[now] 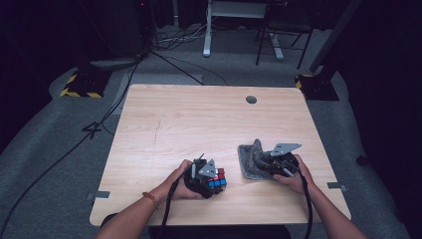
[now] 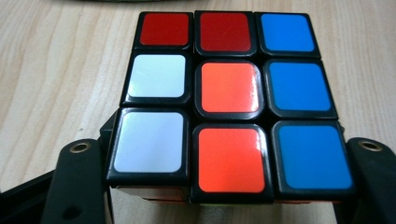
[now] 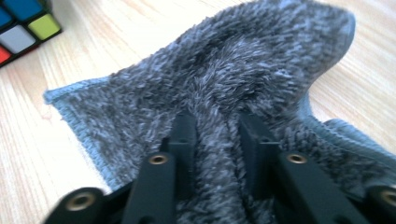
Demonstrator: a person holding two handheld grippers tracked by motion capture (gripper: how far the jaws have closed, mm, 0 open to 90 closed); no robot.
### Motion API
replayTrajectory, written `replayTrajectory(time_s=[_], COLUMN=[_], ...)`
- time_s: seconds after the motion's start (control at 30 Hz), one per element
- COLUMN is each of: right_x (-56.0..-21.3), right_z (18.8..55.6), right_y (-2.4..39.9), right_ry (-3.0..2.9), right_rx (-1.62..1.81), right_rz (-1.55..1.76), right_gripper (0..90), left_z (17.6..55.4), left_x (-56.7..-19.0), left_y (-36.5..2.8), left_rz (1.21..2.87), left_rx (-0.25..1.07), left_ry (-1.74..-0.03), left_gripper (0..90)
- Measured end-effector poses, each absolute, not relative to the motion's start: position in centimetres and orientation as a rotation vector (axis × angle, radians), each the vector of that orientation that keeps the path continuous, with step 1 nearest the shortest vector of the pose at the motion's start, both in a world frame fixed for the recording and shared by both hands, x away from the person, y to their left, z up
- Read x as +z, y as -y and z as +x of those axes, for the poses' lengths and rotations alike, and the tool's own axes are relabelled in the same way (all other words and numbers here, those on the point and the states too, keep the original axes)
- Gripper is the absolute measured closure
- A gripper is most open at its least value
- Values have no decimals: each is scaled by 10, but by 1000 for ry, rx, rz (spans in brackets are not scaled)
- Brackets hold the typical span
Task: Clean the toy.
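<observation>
Clamping cube (image 2: pixel 231 100) betw. left tool (image 1: pixel 209 180) jaws; right tool (image 1: pixel 266 162) pinching grey cloth (image 3: pixel 224 84) fold.

**Got a pinch of the fuzzy cloth**

My right gripper (image 3: pixel 212 135) has its jaws squeezed on a bunched ridge of the grey cloth (image 3: pixel 243 70) on the tabletop (image 3: pixel 93 42). Puzzle cube (image 3: pixel 23 23) corner sits top left, apart from it.
</observation>
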State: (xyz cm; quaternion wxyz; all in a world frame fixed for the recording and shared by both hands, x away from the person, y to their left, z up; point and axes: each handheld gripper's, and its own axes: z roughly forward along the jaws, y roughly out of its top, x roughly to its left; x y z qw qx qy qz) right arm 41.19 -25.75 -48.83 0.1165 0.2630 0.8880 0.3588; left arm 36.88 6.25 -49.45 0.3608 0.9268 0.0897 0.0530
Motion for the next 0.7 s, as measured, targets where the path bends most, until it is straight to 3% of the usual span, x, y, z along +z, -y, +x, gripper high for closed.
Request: replayTrajectory(time_s=[0.7], right_x=[-412], right_z=[358], right_y=[205], right_ry=[-2586], right_rx=[1470], right_rz=[428], right_gripper=[765], left_z=[370], left_x=[-471], left_y=[-38], left_rz=[2425], left_rx=[232], left_ry=[-163], left_gripper=[332])
